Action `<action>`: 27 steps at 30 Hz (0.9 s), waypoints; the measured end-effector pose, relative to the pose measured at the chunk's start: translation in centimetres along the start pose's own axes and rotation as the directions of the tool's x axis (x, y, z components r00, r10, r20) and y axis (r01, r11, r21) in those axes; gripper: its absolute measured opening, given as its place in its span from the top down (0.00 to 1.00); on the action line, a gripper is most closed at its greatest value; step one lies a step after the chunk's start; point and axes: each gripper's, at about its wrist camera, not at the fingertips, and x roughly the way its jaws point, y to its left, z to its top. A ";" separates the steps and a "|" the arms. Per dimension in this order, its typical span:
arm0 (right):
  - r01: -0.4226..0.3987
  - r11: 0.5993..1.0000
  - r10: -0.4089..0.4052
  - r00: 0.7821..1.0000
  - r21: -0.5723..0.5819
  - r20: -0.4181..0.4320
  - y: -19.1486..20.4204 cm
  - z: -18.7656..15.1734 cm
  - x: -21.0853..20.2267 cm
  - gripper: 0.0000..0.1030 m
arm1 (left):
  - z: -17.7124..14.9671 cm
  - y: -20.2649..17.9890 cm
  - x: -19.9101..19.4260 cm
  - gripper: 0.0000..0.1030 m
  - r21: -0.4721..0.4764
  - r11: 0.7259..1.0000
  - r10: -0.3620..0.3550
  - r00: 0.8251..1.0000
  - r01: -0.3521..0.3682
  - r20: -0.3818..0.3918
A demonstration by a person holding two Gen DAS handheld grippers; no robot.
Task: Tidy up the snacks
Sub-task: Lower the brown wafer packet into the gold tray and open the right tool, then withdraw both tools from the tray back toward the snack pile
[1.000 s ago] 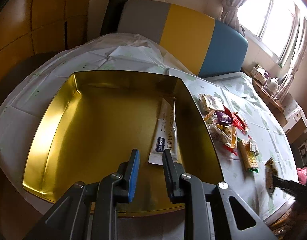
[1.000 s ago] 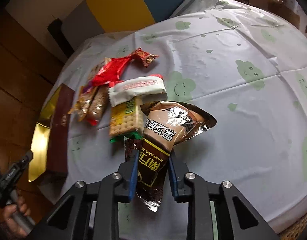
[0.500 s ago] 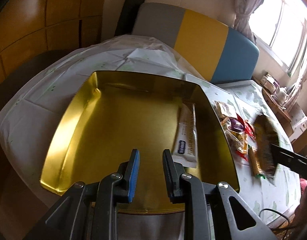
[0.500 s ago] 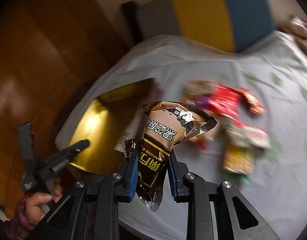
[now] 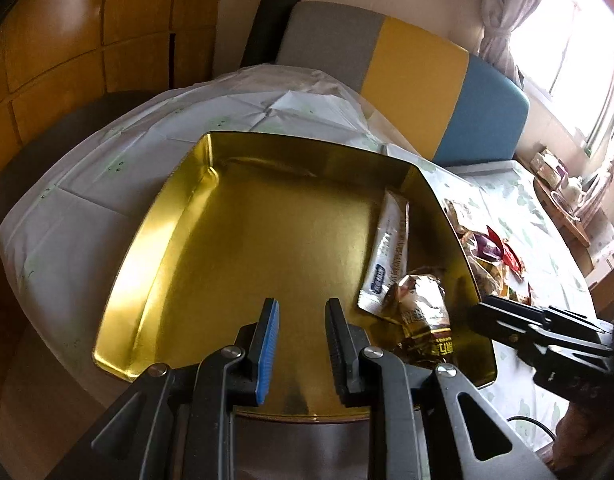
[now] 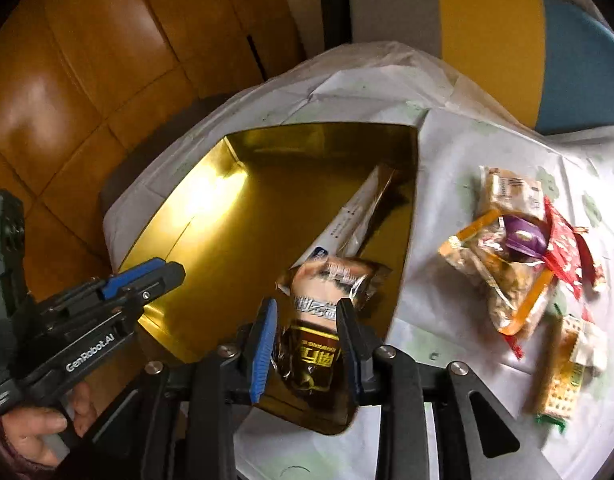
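Observation:
A shallow gold tin tray lies on the white tablecloth. A long white sachet lies along its right side. A brown foil snack packet lies in the tray's near right corner. My right gripper is open, its jaws on either side of the packet and apart from it; in the left wrist view it shows at the right. My left gripper is open and empty over the tray's near edge; in the right wrist view it shows at the left.
Several loose snacks lie on the cloth to the right of the tray, among them a cracker pack; they also show in the left wrist view. A grey, yellow and blue chair back stands behind the table. Wooden panels are at the left.
My right gripper carried the brown packet from above the table to the tray's near right corner and opened; the packet now lies in the tray. The left gripper stayed open over the tray.

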 end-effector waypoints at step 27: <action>0.263 0.956 -0.276 0.956 0.130 0.094 -8.9 -4.7 -9.5 0.22 | -0.7 -4.8 -0.9 0.74 0.160 0.987 -0.001 1.000 -0.001 0.009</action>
